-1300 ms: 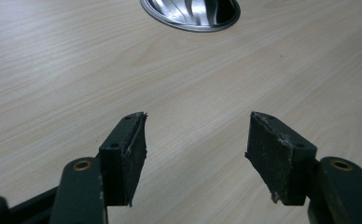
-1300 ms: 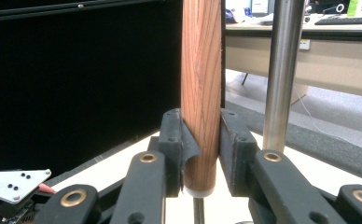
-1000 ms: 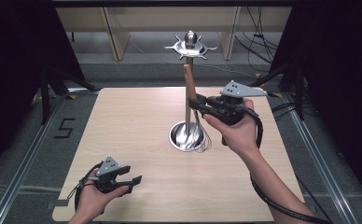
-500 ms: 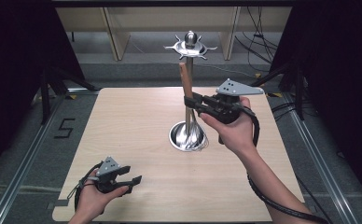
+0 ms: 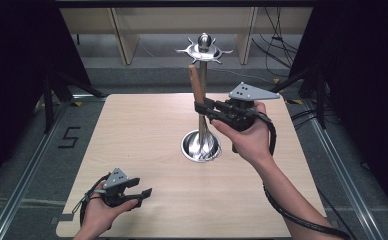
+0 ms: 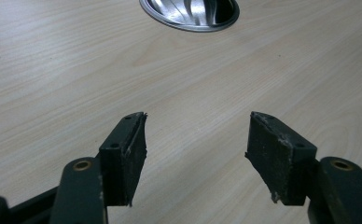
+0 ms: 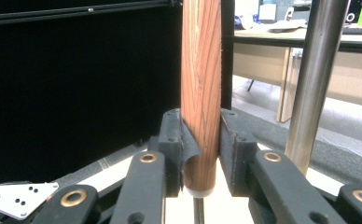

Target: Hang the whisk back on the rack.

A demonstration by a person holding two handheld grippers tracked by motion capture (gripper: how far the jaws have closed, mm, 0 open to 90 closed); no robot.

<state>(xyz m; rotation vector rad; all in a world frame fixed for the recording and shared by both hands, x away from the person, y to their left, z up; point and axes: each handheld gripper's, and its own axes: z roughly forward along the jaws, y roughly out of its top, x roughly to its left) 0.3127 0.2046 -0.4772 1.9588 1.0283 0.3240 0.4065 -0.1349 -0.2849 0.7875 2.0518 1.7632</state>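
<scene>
In the right gripper view the two black jaws pinch a wooden handle (image 7: 200,93) between their pads, close to its lower end, where a pale band rings it and a thin dark shaft runs on downward; the handle stands upright, its grain running lengthwise, and passes out of the top of the picture. Just beside it, on the right of that view, rises the steel pole (image 7: 312,79) of a utensil stand, apart from the handle. From above, the right gripper (image 5: 200,108) is held level over the far half of the wooden table (image 5: 147,125), its jaws pointing left at the pole, and the handle (image 5: 195,82) rises next to the pole, below the stand's star-shaped hook crown (image 5: 204,49). The stand's round steel base (image 5: 201,146) sits on the table under the gripper. The left gripper (image 5: 143,196) rests low at the near left corner of the table, its jaws spread wide with only bare tabletop between them; its own view shows the edge of the base (image 6: 190,11) well ahead
</scene>
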